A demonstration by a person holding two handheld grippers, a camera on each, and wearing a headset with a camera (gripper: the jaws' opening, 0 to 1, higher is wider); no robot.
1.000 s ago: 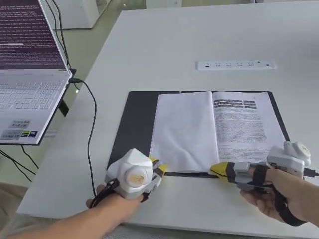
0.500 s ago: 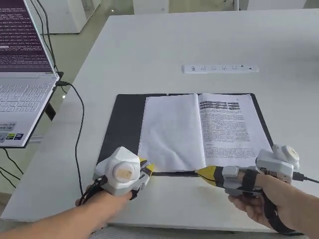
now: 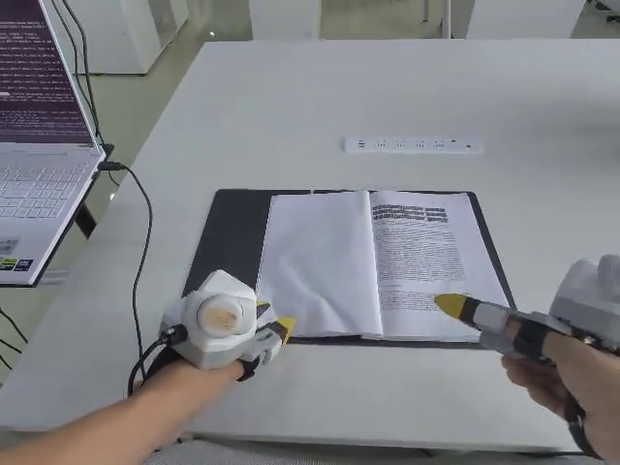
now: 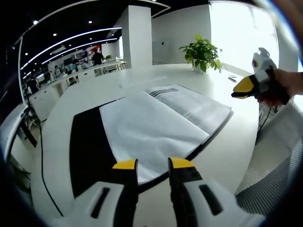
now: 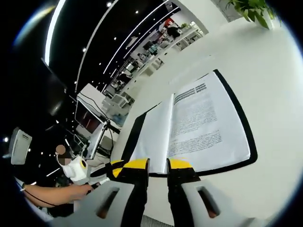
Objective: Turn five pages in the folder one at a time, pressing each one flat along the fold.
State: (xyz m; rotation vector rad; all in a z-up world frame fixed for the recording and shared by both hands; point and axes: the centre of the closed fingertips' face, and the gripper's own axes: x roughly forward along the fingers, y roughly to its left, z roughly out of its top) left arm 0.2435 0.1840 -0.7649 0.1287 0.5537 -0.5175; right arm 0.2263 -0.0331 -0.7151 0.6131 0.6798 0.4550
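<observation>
Right now the black folder [image 3: 232,242] lies open on the white table [image 3: 320,87], dead ahead of both grippers. A blank page [image 3: 315,257] is on its left half and a printed page [image 3: 426,262] on its right, w/ the fold running straight away from the person.

L gripper [image 3: 274,329]: sits at the folder's near edge, tips just short of the blank page's near-left corner. In the left gripper view the jaws are a little apart w/ nothing between them, and that page corner is right in front of the tips.

R gripper [image 3: 449,305]: in the head view the yellow tip sits over the printed page's near-right area. The left gripper view shows it lifted clear, off to the L gripper's right. Jaws all but closed, just a sliver between, empty. In the right gripper view the fold lines up approx w/ that sliver, and the L gripper is low to its left.

Beyond the folder's far edge, well past both grippers: a white power strip [image 3: 412,145]. Far left of the L gripper: an open laptop [image 3: 39,145], screen lit w/ text. Potted plant [image 4: 202,52] at the table's far end in the left gripper view.
</observation>
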